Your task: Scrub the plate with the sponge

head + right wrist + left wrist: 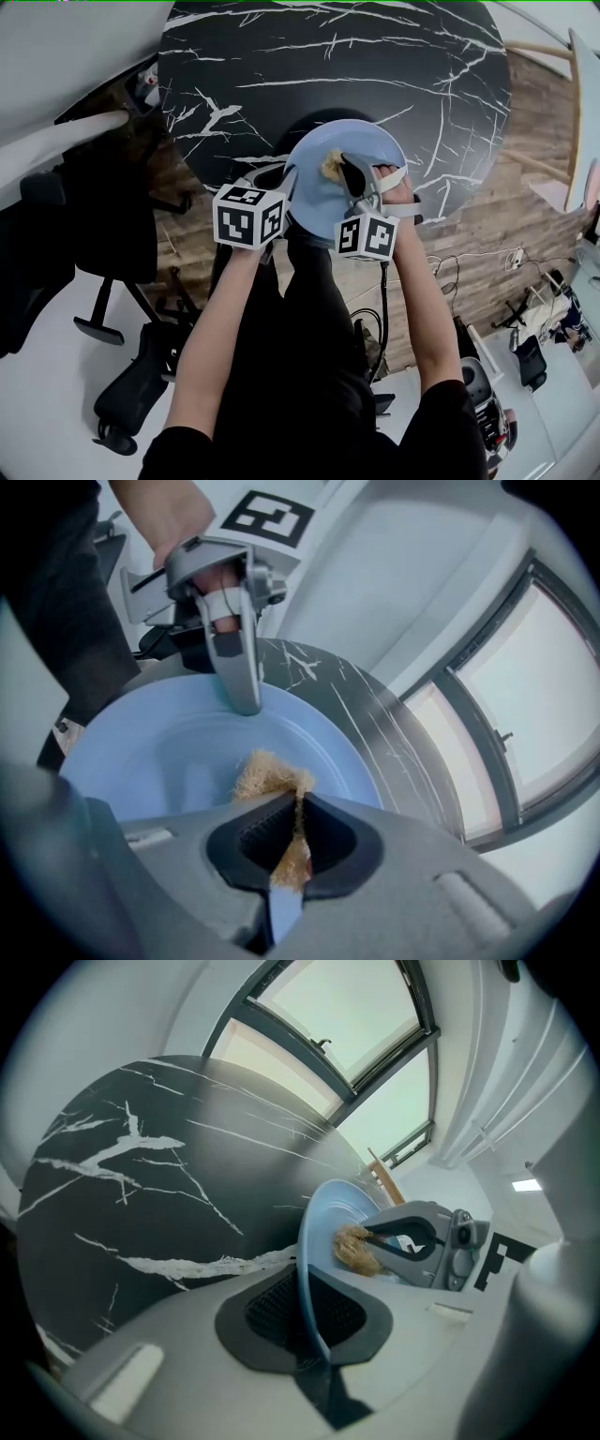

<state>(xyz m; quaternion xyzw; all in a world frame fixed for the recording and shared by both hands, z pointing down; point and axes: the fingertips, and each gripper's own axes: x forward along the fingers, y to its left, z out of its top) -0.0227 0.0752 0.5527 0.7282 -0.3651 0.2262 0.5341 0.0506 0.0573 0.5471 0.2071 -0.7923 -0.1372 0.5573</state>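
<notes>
Head view first: the pale blue plate (367,146) sat at centre frame, tilted up off the lower edge of the round black marble-patterned counter (328,66). The left tool (284,180) was clamped on the plate's left rim. The right tool (343,172) came in from the lower right and pressed the tan sponge (331,166) onto the plate's face. Each tool carried a marker cube (248,216) printed with black-and-white square patterns, the only print on show. A black office chair (112,281) stood at the left over a wooden floor (487,225).

Left gripper view next: the tool's jaws (307,1314) were narrow, closed right on the plate (328,1206), whose rim ran edge-on up from between the dark pads. At centre right, the right tool (370,1239) held the sponge (354,1251) against the plate's inner face. The counter (141,1194) filled the left, a window (328,1016) the top.

Right gripper view last: the jaws (294,836) were pinched tight on the sponge (265,771), its frayed bulk spilling forward onto the plate (150,752). At upper left, the left tool (246,701) bit the plate's far rim, a hand (214,576) wrapped round its grip, with the counter (361,719) beyond.
</notes>
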